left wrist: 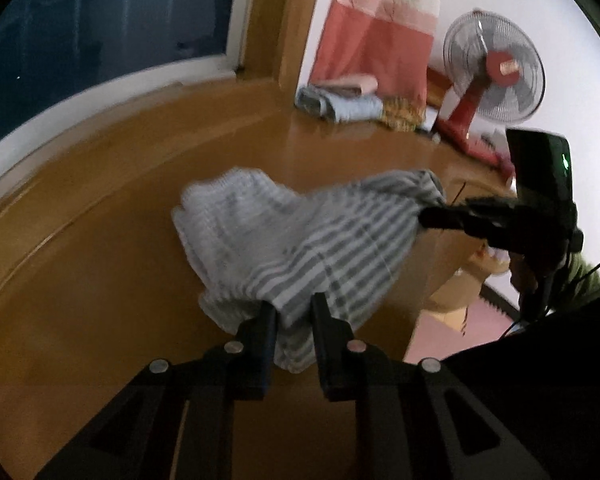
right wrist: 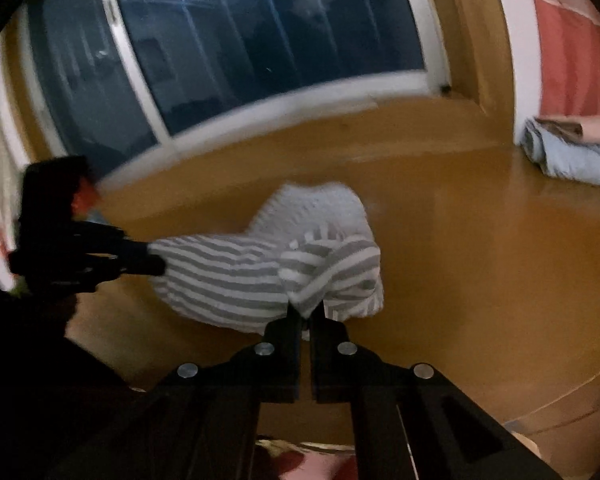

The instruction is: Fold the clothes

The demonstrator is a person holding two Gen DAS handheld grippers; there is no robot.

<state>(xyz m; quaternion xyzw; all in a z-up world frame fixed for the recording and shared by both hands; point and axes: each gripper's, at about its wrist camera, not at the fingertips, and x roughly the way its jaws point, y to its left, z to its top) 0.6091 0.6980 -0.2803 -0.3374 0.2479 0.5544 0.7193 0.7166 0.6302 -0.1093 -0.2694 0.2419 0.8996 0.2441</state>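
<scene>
From the left wrist view, the left tool (left wrist: 294, 312) has its 2 fingers pressed on a bunch of the striped cloth (left wrist: 284, 240), so it is clamped on one end. The cloth is grey and white with stripes, and it hangs in the air over the yellow-brown floor (left wrist: 100, 280), with a paler, fuzzy part drooping toward the window side. Off to the right, the right tool (left wrist: 432, 216) pinches the other end of the same cloth. Far back by the wall sit a pile of folded clothes (left wrist: 340, 102), a red fan (left wrist: 494, 72) and a pink curtain (left wrist: 380, 28). From the right wrist view, the right tool (right wrist: 306, 312) has its fingers almost together, clamped on a thin fold of the striped cloth (right wrist: 228, 276). The left tool (right wrist: 152, 258) holds the far end at the left, so the cloth stretches between the 2 tools. Behind it is a big dark window (right wrist: 260, 40), and the folded pile (right wrist: 572, 152) lies at the right. I think this is the step where the cloth is picked up and held out by 2 ends. Next, both tools need to pull apart so it hangs flat, then lay it down on the floor smoothly, keeping both grips tight so no end slips out.
</scene>
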